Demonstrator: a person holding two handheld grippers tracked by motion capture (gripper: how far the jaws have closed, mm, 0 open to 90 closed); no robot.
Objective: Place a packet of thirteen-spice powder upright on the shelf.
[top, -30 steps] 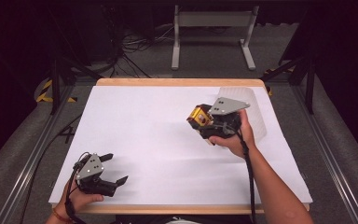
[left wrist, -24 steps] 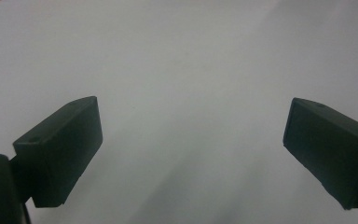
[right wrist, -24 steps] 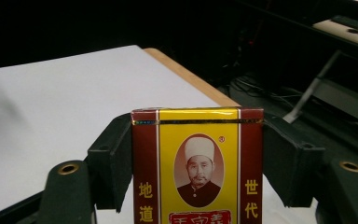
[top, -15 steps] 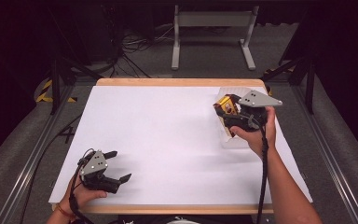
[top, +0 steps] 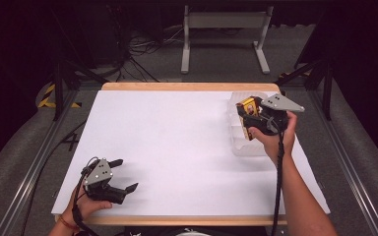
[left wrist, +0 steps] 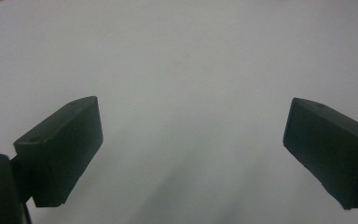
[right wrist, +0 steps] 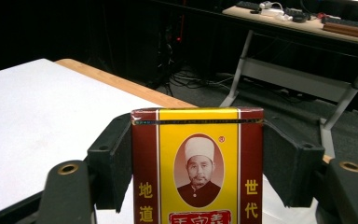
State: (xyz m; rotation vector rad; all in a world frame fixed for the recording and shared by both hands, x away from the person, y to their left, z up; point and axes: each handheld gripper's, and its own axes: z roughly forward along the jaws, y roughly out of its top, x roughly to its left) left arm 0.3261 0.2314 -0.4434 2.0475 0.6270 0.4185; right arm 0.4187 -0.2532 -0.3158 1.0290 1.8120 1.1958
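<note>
- High view shows the right gripper (top: 250, 119) near the far right corner of the table (top: 177, 147), held above a clear plastic tray (top: 241, 145) that lies by the right edge.
- Its jaws are squeezed onto a yellow and red box (top: 249, 109), one jaw on each side.
- Right gripper view shows the box (right wrist: 197, 168) up close, standing straight between the two black jaws, with a picture and writing on its front.
- I think the step now is carrying the box to the tray to put it in.
- Next, the hand would need to go down slowly until the box sits inside the tray, and then let the jaws go wide.
- The left gripper (top: 126, 176) rests near the near left corner of the table.
- Left gripper view shows its jaws spread far apart, with nothing between them but the white table top (left wrist: 191, 70).
</note>
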